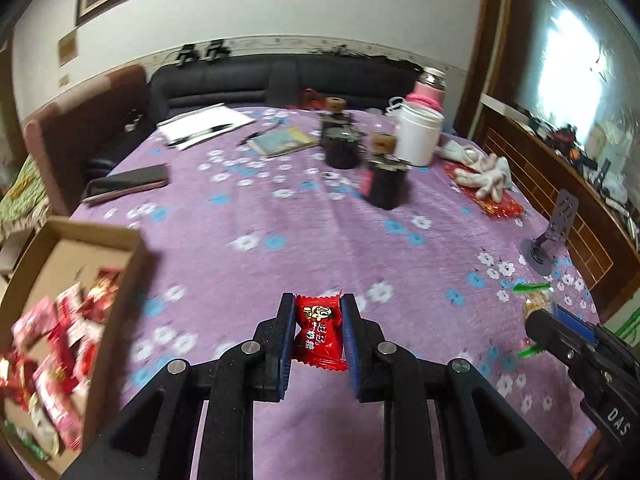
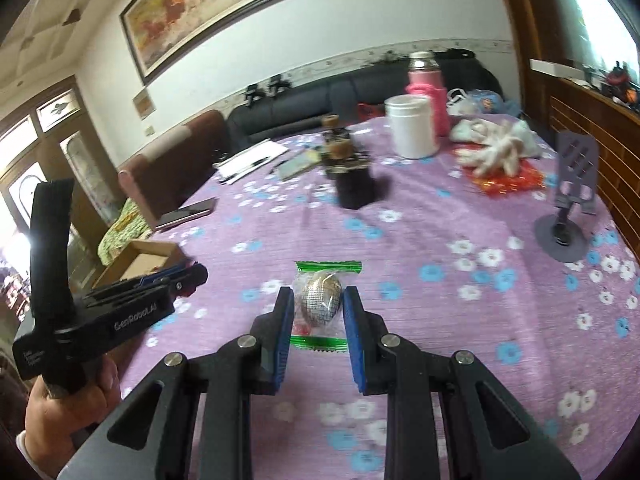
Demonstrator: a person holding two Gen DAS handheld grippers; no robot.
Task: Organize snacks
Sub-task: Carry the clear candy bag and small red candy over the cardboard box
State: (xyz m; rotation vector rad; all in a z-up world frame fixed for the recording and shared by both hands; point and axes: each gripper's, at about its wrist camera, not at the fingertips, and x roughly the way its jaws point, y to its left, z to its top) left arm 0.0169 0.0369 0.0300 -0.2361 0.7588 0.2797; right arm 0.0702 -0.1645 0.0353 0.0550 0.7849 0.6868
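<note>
My left gripper (image 1: 318,312) is shut on a red candy packet (image 1: 319,330) and holds it above the purple flowered tablecloth. A cardboard box (image 1: 132,264) with several red snack packets (image 1: 60,332) sits just to its left. My right gripper (image 2: 318,300) is shut on a clear snack packet with green ends (image 2: 320,300), a round wrapped sweet inside. In the left wrist view the right gripper (image 1: 560,332) shows at the right edge with that packet (image 1: 536,304). In the right wrist view the left gripper (image 2: 176,280) shows at the left, in front of the box (image 2: 136,260).
At the back of the table stand dark jars with cork lids (image 1: 386,182), a white canister (image 1: 420,136), a pink flask (image 1: 428,88), white gloves (image 1: 486,174), notebooks (image 1: 204,124) and a phone (image 1: 128,182). A grey phone stand (image 2: 568,216) is at the right. A sofa lies behind.
</note>
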